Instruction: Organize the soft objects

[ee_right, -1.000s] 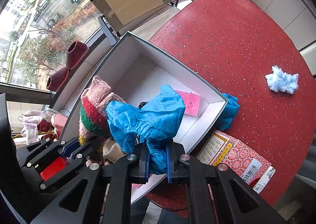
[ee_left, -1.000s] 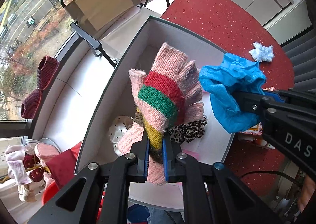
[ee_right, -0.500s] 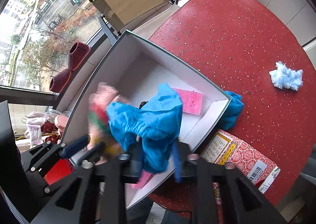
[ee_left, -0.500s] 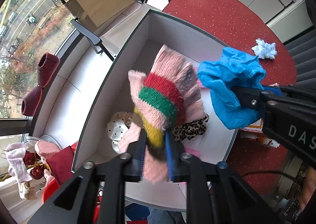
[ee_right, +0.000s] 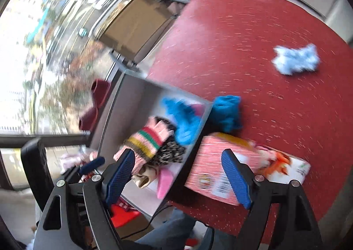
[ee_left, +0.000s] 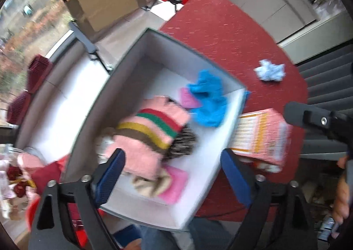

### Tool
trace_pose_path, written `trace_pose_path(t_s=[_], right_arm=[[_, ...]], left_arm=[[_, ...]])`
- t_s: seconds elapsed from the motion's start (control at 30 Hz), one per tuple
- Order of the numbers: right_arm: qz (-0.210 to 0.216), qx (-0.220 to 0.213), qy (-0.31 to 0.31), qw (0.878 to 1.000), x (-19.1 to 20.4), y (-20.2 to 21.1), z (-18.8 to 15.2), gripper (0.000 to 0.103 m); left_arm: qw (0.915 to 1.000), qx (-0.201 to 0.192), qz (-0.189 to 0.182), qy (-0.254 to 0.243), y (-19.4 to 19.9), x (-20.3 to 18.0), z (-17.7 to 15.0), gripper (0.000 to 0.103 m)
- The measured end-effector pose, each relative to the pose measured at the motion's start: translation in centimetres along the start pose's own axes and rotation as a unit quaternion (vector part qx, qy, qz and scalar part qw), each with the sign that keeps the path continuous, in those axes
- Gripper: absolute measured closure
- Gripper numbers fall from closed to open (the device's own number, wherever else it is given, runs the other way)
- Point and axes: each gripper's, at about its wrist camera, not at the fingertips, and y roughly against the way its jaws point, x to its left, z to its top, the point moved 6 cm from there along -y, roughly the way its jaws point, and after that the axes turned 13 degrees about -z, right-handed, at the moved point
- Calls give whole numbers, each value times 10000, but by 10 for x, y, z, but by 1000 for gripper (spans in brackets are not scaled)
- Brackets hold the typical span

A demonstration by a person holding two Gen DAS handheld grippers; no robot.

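Hanging wide over the white box (ee_left: 123, 86), the left hand-held gripper (ee_left: 172, 172) has just been opening, nothing between its jaws; the striped knit glove (ee_left: 154, 126) lies in the box. Same for the right hand-held gripper (ee_right: 178, 175), spread and empty, its blue cloth (ee_right: 183, 115) in the box's far corner. A white fluffy wad (ee_right: 295, 58) sits apart on the red desk (ee_right: 242, 40).

Striped pink knit glove (ee_left: 152, 131) and crumpled blue cloth (ee_left: 208, 101) lie in the white box (ee_left: 123, 86)
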Motion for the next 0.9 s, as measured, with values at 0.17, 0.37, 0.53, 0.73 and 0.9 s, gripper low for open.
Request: trace_pose_path(t_s=[0.17,0.37,0.53,0.73,0.9], right_arm=[[-364,65,-565,9977,-64,2,14,21],[-46,550,-1042,9930,-106,-39,25,21],[804,1052,-1459,9804,-104,-88,41,21],[1748,1801,-2217,9423,-92,-151,58,21],[1915,2388,-2214,9259,-76,-192,59,22]], left_arm=[[9980,139,-618,55,2,-30,7,11],[9959,155,-888,60,3,-65,15,11],[9965,191,-813,12,-3,-86,24,11],[9980,266,-570,103,-17,-93,28,11],[9988,287,-323,230,-26,-94,30,11]])
